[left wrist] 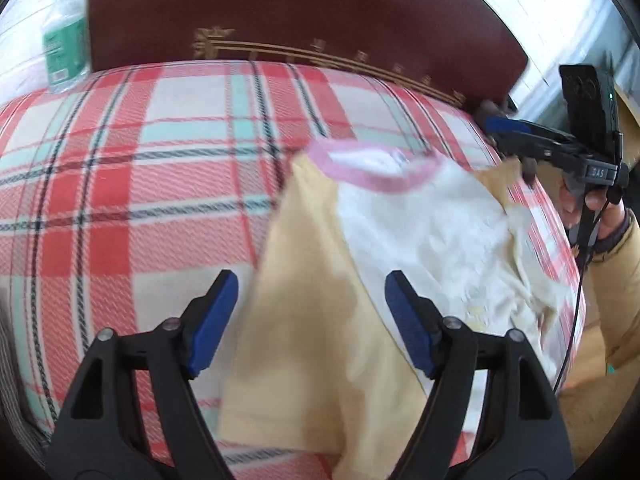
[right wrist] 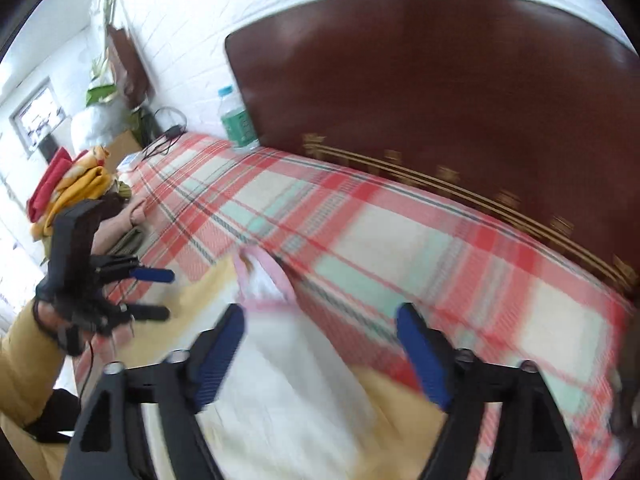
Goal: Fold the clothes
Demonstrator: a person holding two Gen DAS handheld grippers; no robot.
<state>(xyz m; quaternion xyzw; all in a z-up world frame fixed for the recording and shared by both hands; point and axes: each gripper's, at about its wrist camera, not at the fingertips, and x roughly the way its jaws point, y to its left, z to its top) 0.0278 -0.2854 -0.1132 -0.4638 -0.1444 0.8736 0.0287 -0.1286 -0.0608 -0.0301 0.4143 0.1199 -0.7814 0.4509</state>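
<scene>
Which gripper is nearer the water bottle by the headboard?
Left. The left gripper hovers open over the garment on the bottle's side. The right gripper, also open, is over the garment's far side, further from the bottle.

Black hand-held grippers, mustard-yellow sleeves

Each gripper, the left gripper (left wrist: 311, 322) and the right gripper (right wrist: 320, 354), has black angular arms, silver pivot screws and ribbed blue pads (left wrist: 212, 322). A thin black cable (left wrist: 576, 300) trails down; a dark cuff (left wrist: 614, 234) edges the yellow sleeve (right wrist: 28, 364).
</scene>
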